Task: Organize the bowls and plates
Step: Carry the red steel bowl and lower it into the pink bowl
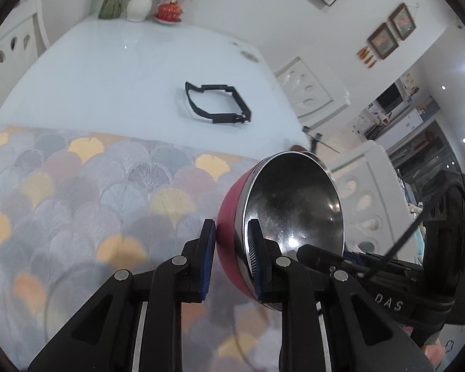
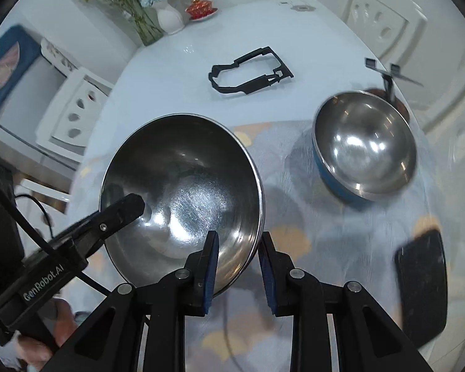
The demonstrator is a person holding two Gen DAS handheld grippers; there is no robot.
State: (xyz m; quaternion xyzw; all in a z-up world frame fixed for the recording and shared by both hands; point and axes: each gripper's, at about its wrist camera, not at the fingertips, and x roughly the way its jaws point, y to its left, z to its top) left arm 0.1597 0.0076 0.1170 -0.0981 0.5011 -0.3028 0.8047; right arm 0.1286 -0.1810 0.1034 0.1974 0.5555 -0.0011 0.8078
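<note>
Both grippers share the red-walled steel bowl: left gripper jaws clamped on its rim, right gripper jaws straddling the opposite rim, carried tilted above the counter's patterned mat, probably for nesting into the blue-walled steel bowl.

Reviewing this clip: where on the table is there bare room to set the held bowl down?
Free: the patterned mat left of the red bowl, and the white tabletop between the black frame and the vase. Crowded: the right side, with the blue bowl and a dark object.
</note>
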